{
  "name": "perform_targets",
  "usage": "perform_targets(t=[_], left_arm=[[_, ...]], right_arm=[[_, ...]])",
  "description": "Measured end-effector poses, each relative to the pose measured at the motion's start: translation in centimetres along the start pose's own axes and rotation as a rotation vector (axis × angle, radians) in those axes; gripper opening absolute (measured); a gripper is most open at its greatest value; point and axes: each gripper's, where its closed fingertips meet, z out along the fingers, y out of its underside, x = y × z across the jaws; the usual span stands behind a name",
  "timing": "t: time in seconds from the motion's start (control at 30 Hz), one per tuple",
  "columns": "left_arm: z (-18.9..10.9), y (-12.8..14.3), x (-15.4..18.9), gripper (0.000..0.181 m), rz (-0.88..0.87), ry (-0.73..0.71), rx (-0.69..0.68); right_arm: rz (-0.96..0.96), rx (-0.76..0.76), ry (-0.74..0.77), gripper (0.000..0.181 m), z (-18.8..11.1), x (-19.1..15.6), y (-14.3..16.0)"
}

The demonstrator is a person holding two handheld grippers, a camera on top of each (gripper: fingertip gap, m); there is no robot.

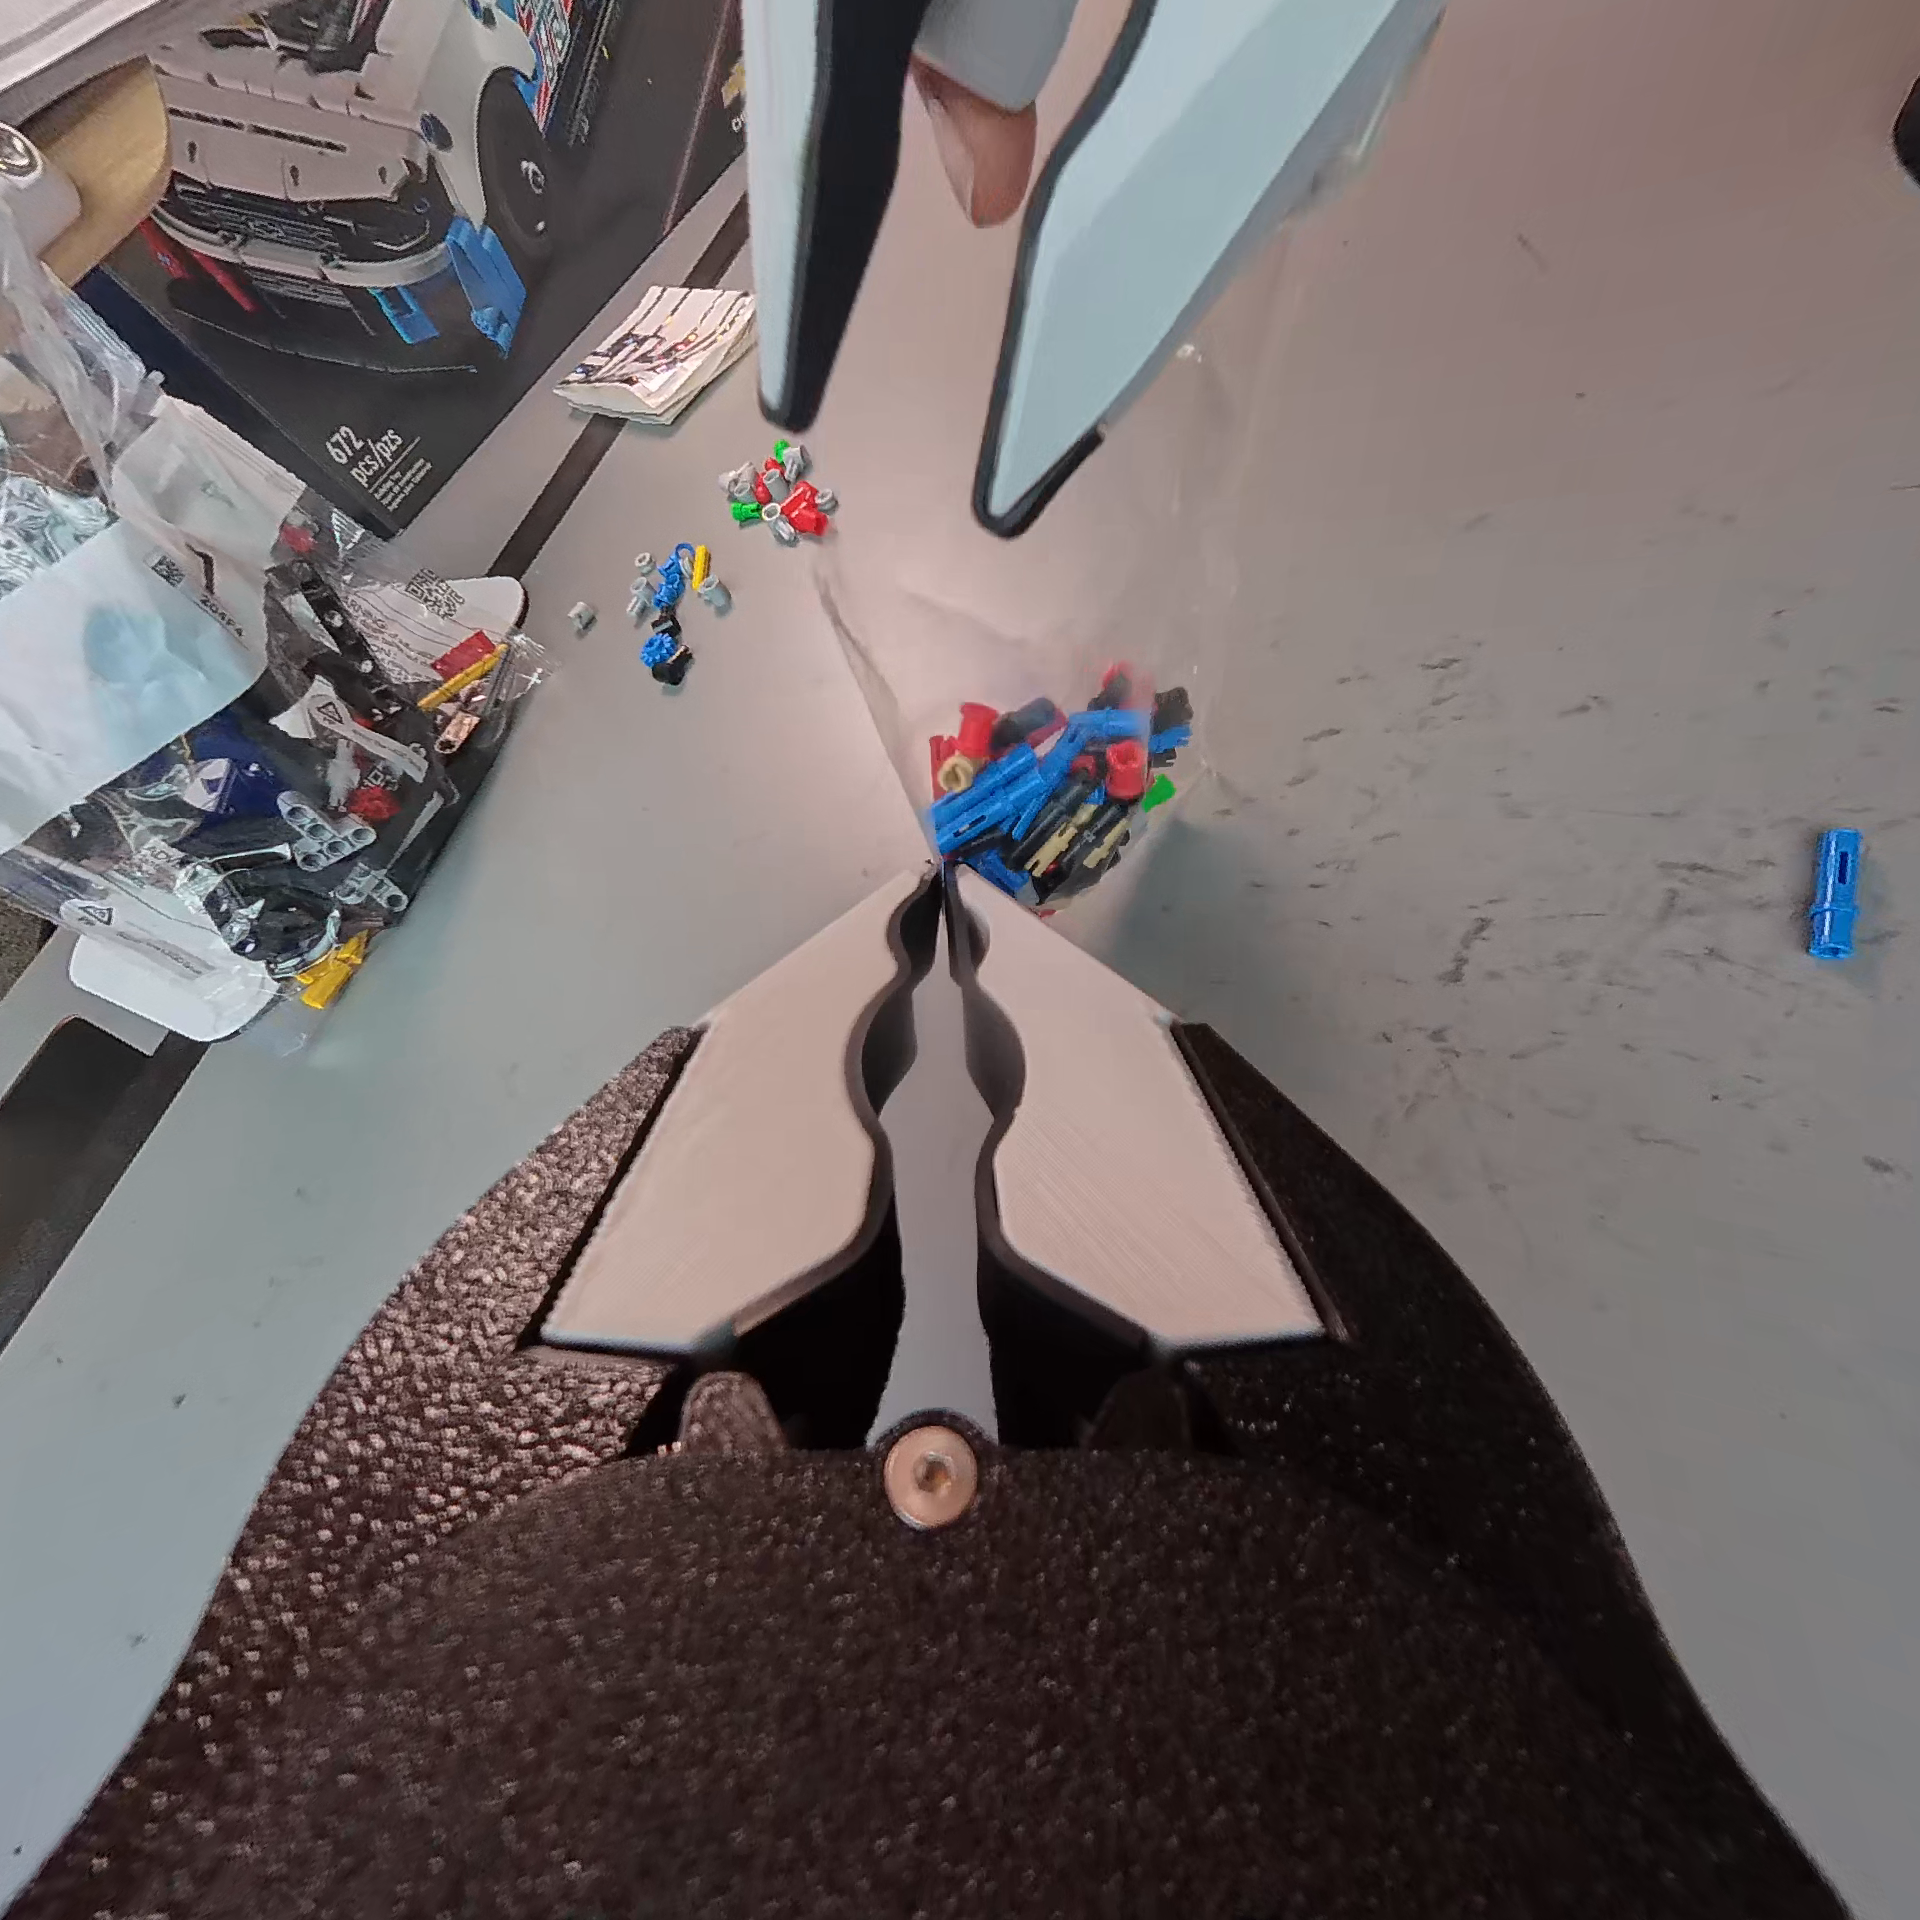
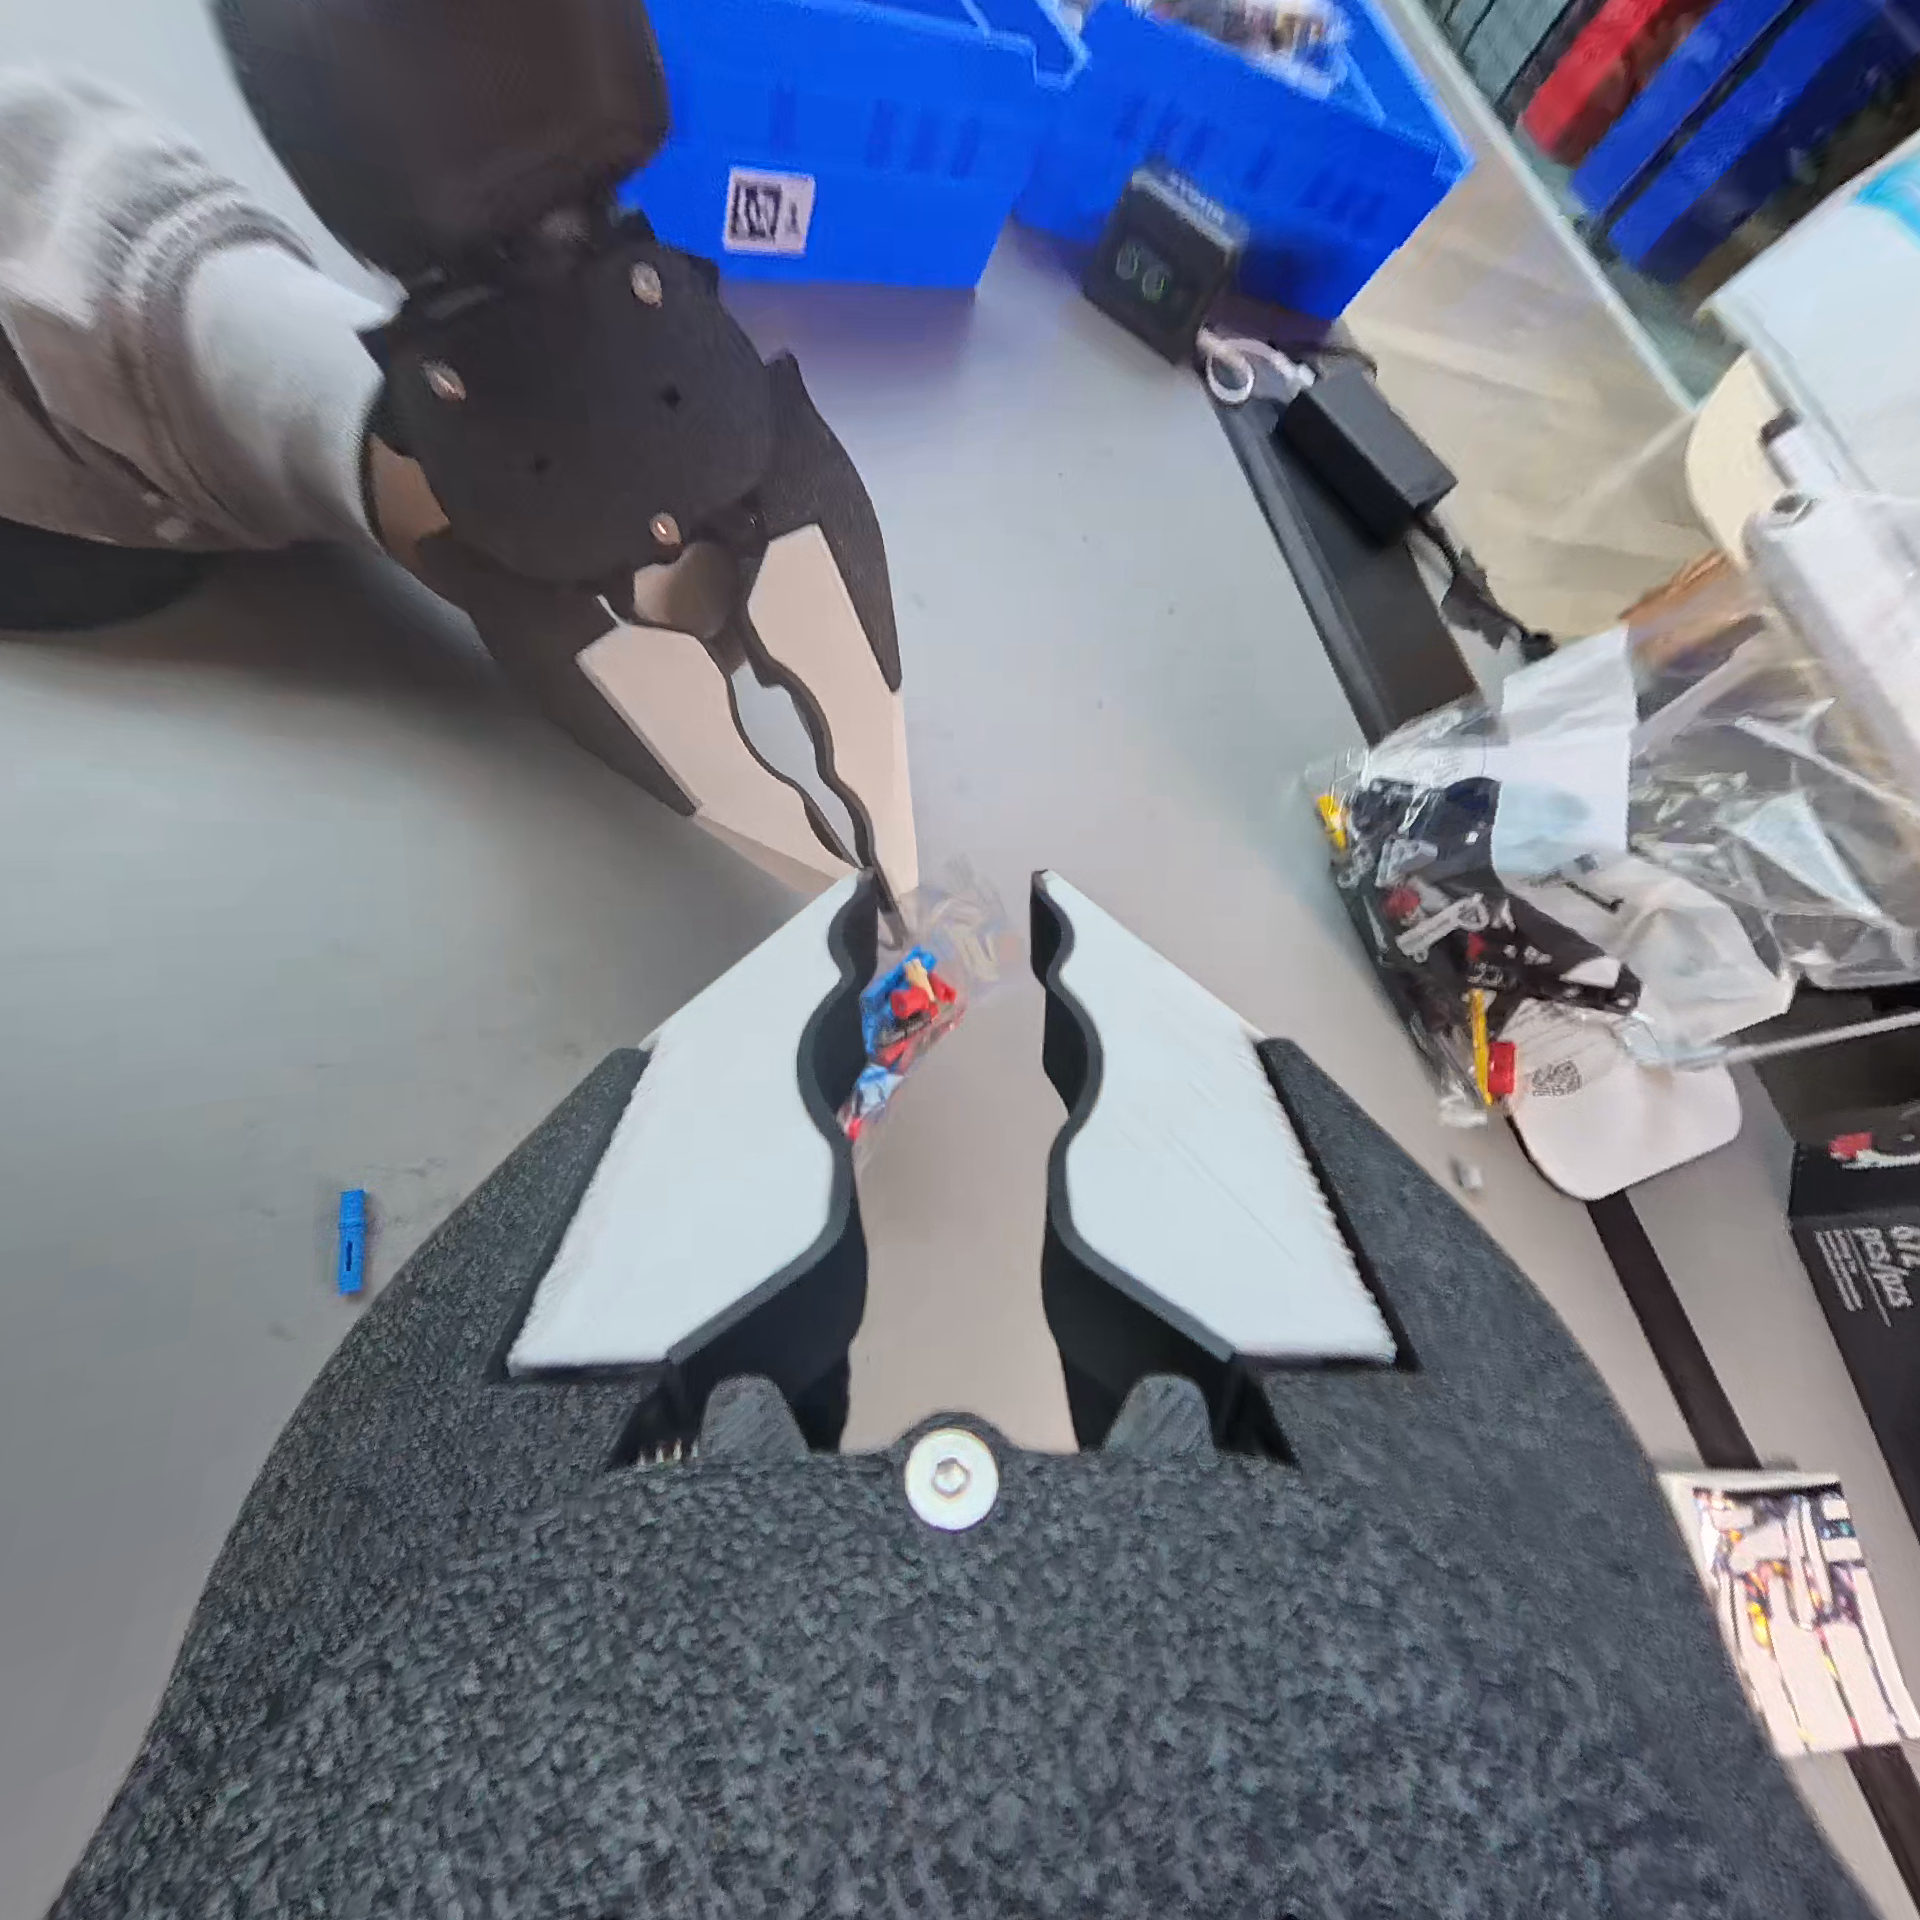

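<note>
I see my left gripper (image 1: 945, 878) pinching the clear bag (image 1: 1060, 790) at centre frame, right gripper (image 2: 951, 883) spread open around it.

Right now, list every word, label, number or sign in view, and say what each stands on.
I do not copy writing; it stands here:
Black toy-car box: white print on its side.
Clear parts bags: white labels, square codes.
Booklet: too small.
Sticker on the blue bin: blurred.
Small clear bag in the left gripper: none visible.
</note>
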Motion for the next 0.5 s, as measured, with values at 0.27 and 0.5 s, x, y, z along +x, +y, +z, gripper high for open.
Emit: perform_targets(t=[0.27, 0.5], left_arm=[[0.2, 0.6, -0.3, 0.001, -0.025, -0.003, -0.021], [0.2, 0.6, -0.5, 0.001, -0.032, -0.012, -0.019]], right_arm=[[-0.094, -0.093, -0.416, 0.02, -2.5, -12.1, 4.0], [-0.041, -0.243, -0.492, 0.004, -1.2, -15.3, 9.5]])
